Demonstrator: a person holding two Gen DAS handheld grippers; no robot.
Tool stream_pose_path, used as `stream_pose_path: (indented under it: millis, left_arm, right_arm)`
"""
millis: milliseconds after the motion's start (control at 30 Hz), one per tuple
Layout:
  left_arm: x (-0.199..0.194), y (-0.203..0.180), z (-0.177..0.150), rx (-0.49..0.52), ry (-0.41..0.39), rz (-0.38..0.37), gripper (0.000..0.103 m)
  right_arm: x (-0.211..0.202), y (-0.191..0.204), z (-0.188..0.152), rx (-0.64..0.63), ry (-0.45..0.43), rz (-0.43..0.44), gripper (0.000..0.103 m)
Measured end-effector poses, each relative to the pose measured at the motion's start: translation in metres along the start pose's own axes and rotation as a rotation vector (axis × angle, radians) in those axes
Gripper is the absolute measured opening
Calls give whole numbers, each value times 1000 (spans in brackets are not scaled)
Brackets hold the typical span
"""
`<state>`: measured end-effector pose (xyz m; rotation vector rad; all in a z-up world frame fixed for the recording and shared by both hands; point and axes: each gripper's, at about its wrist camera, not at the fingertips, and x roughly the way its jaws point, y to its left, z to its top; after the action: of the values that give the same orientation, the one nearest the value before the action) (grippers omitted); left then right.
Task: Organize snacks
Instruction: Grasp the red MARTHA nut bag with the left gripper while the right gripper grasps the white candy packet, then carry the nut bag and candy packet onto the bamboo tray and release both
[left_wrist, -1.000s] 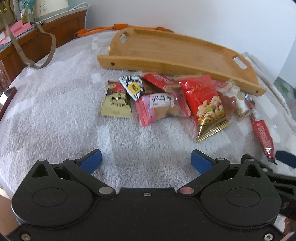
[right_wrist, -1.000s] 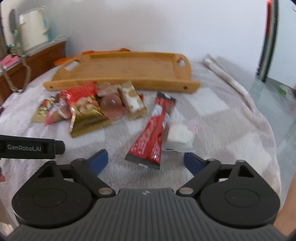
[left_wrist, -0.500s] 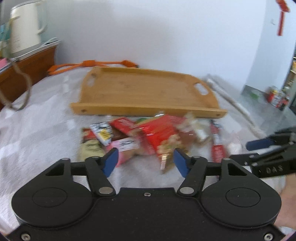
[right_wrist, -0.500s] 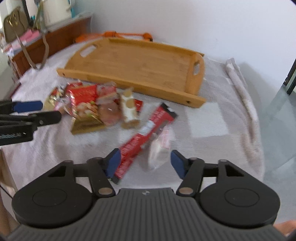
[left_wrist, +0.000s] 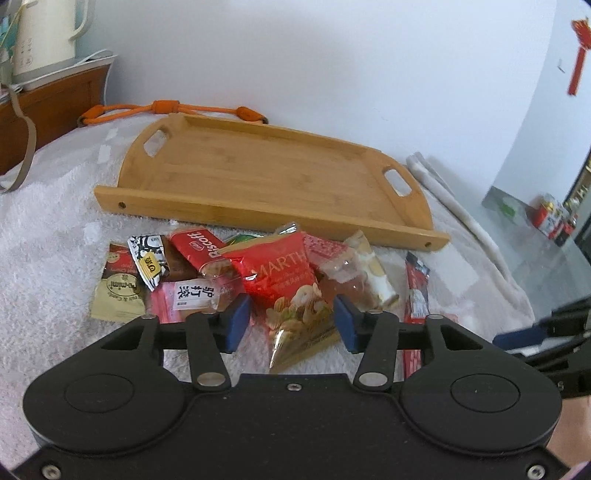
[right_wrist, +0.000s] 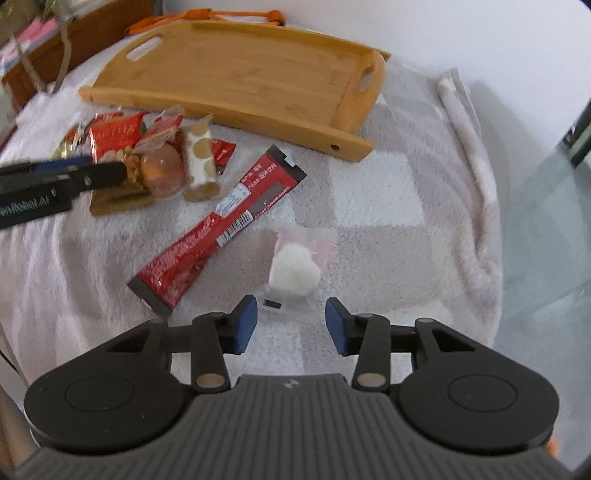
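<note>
1. Left gripper (left_wrist: 291, 323) jaws, just narrowing, are spread, pinching nothing, framing the red nut bag (left_wrist: 286, 286) beside the empty tray (left_wrist: 258, 221).
2. Right gripper (right_wrist: 290, 325) jaws, also narrowing, are hovering empty by the white candy (right_wrist: 293, 271).
3. Risk: the overlapping pile is snagging neighbouring packets.

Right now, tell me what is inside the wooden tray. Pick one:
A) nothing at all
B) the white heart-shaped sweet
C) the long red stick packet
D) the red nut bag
A: the wooden tray shows only bare wood, while the red nut bag, the long red stick packet and the white heart-shaped sweet all lie on the towel in front of it.
</note>
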<state>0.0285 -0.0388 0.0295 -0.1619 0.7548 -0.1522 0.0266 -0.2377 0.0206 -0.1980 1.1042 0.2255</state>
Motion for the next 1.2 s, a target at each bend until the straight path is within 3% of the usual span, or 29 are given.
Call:
stream_pose_path:
  millis: [267, 367, 500, 633, 767, 900, 933, 1000, 1200]
  left_arm:
    - [12, -4, -1, -21, -49, 38, 56]
    - [12, -5, -3, -13, -66, 41, 57]
    - [15, -6, -6, -6, -76, 66, 48]
    - [12, -9, -8, 13, -87, 81, 45]
    - [6, -10, -7, 17, -87, 80, 42]
    - [-3, -9, -4, 17, -87, 63, 40]
    - [-6, -9, -3, 19, -91, 61, 40]
    - [-11, -7, 0, 22, -99, 61, 40]
    - [-21, -1, 8, 10, -109, 69, 40]
  right_arm:
    - [8, -14, -3, 216, -132, 63, 61]
    - [10, -14, -6, 258, -197, 30, 62]
    - [17, -9, -16, 352, -254, 24, 63]
    - [16, 7, -17, 258, -328, -16, 61]
    - [18, 8, -20, 244, -342, -9, 36]
    - [12, 6, -23, 248, -368, -8, 28]
    - [10, 6, -25, 251, -376, -11, 29]
    - [8, 5, -27, 265, -379, -20, 51]
    - [15, 0, -20, 343, -378, -55, 75]
